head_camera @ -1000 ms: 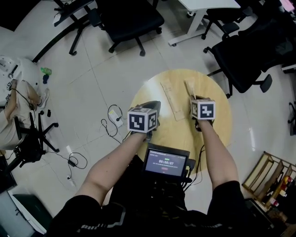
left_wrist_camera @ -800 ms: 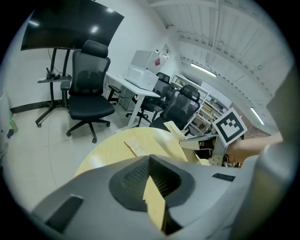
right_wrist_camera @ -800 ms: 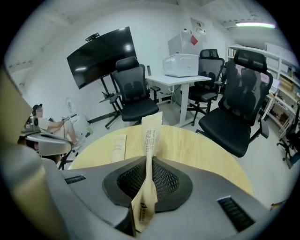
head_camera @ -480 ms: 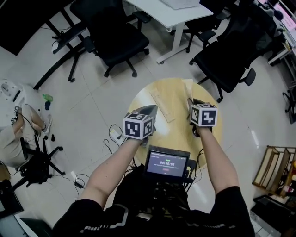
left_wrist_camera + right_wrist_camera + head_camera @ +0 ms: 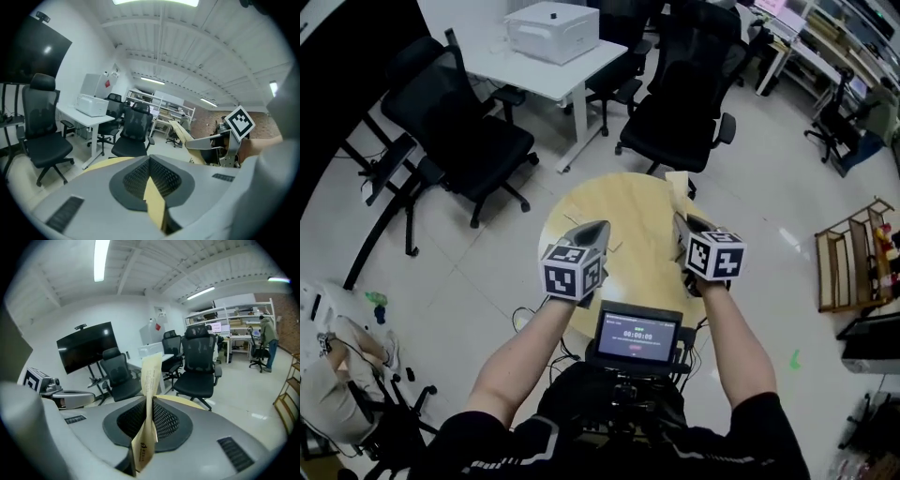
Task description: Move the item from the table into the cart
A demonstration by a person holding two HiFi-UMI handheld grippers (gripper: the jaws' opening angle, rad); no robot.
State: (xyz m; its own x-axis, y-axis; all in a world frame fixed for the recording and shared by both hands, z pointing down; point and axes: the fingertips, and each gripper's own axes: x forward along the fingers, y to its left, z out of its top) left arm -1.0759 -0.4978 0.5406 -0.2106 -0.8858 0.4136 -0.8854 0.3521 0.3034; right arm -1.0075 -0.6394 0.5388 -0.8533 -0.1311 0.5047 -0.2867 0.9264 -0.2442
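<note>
Stood over a round wooden table [image 5: 623,202] with both forearms stretched forward. Held the left gripper [image 5: 592,228] above the table's left part, jaws pressed fully together on a tan sheet [image 5: 154,202]. Pinched that sheet edge-on between the dark ribbed pads [image 5: 133,180], its pale edge trailing back toward the camera. Held the right gripper [image 5: 687,221] above the table's right part, likewise narrowed to a thin slit and clamped on a tan paper item [image 5: 151,375] bearing small print. Gripped it partway along, leaving a long part upright and slightly bent beyond the jaw tips and a shorter end trailing back toward the camera. Could not settle on one thing or two for sheet and paper item. Carried both in the air, off the tabletop. Faced a white desk [image 5: 539,70] with a white box [image 5: 551,30] on it, ringed by black office chairs [image 5: 473,141]. Had a wooden rack [image 5: 848,267] on the floor at far right, well apart from the table. Wore a small lit screen [image 5: 637,333] at the chest, just behind the two marker cubes [image 5: 572,274]. Caught, in the right gripper view, a person [image 5: 267,336] standing at a far workbench.
</note>
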